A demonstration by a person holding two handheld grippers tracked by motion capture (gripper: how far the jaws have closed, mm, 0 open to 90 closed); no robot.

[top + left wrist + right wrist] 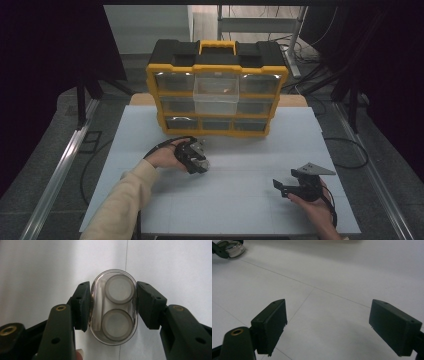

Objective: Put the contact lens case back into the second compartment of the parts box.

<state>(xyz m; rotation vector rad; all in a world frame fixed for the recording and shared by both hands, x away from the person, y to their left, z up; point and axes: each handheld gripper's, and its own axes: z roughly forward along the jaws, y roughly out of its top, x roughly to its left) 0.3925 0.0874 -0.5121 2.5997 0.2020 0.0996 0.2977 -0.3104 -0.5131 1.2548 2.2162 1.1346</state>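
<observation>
The left gripper (112, 306) squeezes a small clear oval case with two round lids (113, 307) on the white tabletop (240, 200), ready to lift it. The right gripper (328, 327) waits wide open nearby.

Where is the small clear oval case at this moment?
The clear oval case sits between the fingers of the left gripper, on the white table, left of centre and before the yellow organizer.
</observation>
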